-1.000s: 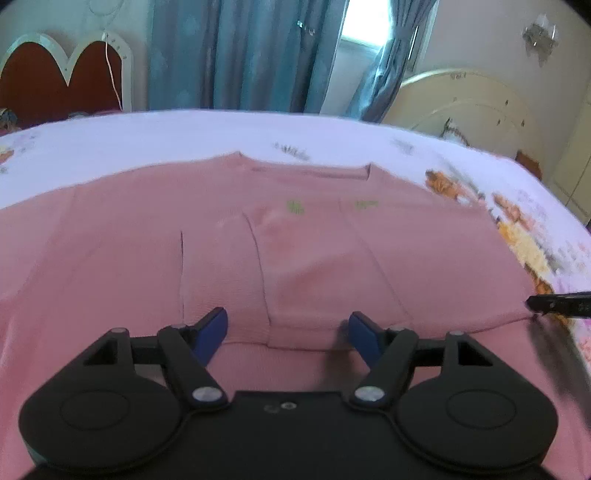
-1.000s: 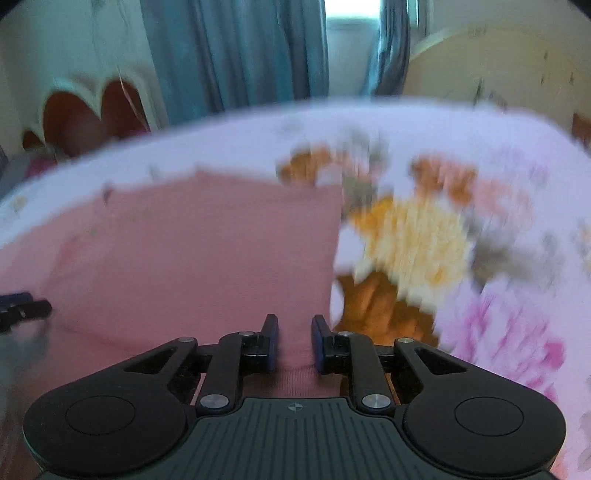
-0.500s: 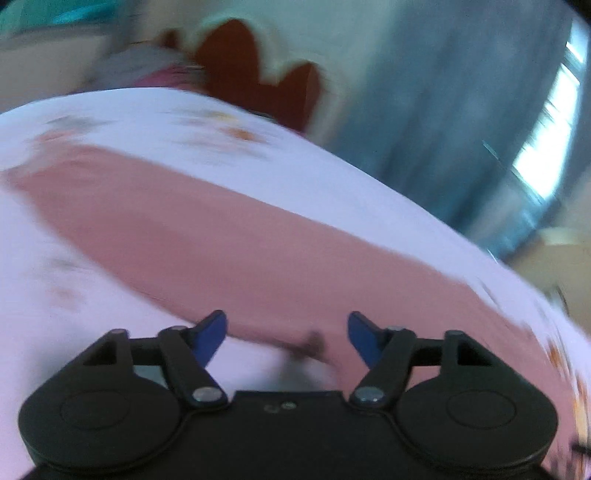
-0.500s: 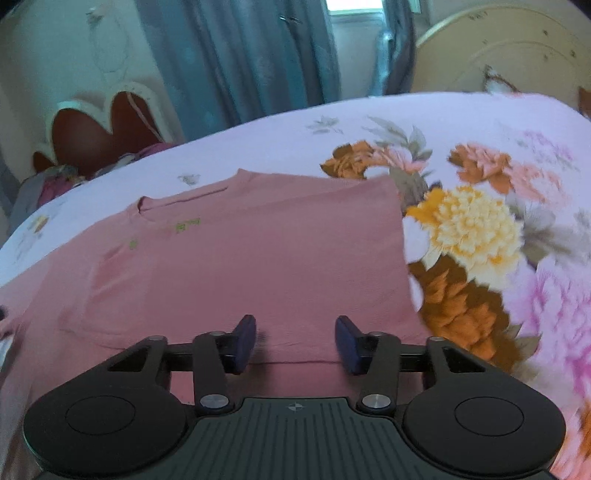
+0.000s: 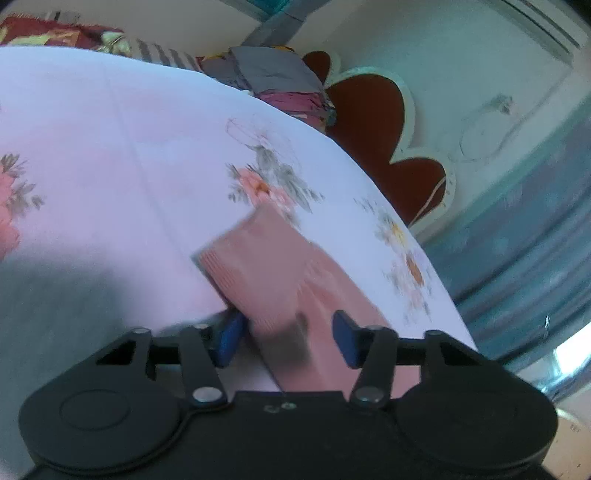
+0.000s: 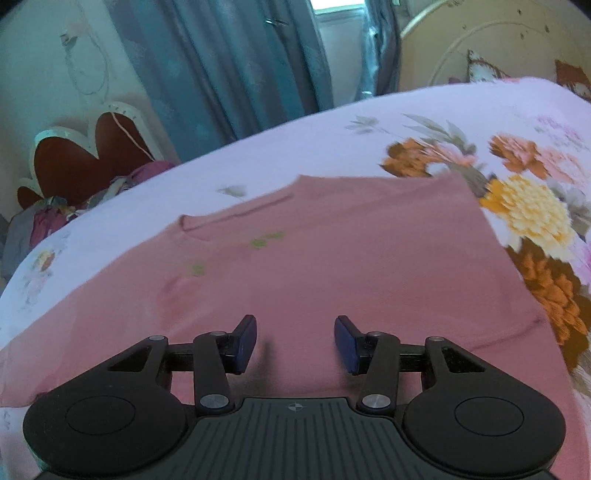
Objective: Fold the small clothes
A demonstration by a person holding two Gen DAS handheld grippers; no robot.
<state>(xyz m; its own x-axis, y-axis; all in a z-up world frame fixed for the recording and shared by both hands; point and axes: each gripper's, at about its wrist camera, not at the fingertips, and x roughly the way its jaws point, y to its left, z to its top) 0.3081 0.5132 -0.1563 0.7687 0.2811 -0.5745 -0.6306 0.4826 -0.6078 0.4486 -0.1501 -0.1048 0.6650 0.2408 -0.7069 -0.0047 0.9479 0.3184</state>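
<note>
A pink sweater (image 6: 332, 266) lies flat on a floral bedsheet (image 6: 535, 147). The left gripper (image 5: 284, 338), fingers spread, straddles its ribbed sleeve cuff (image 5: 255, 273). The right gripper (image 6: 295, 341) hovers over the body, fingers apart and holding nothing.

Daylight enters through a window (image 6: 338, 5) blown out to white behind the curtains (image 6: 221, 70). The left wrist view is smeared by motion blur, worst on the pink sleeve (image 5: 266, 273), with a soft grey shadow on the bedsheet (image 5: 74, 288). Both views bow strongly at the edges, with dark corners
</note>
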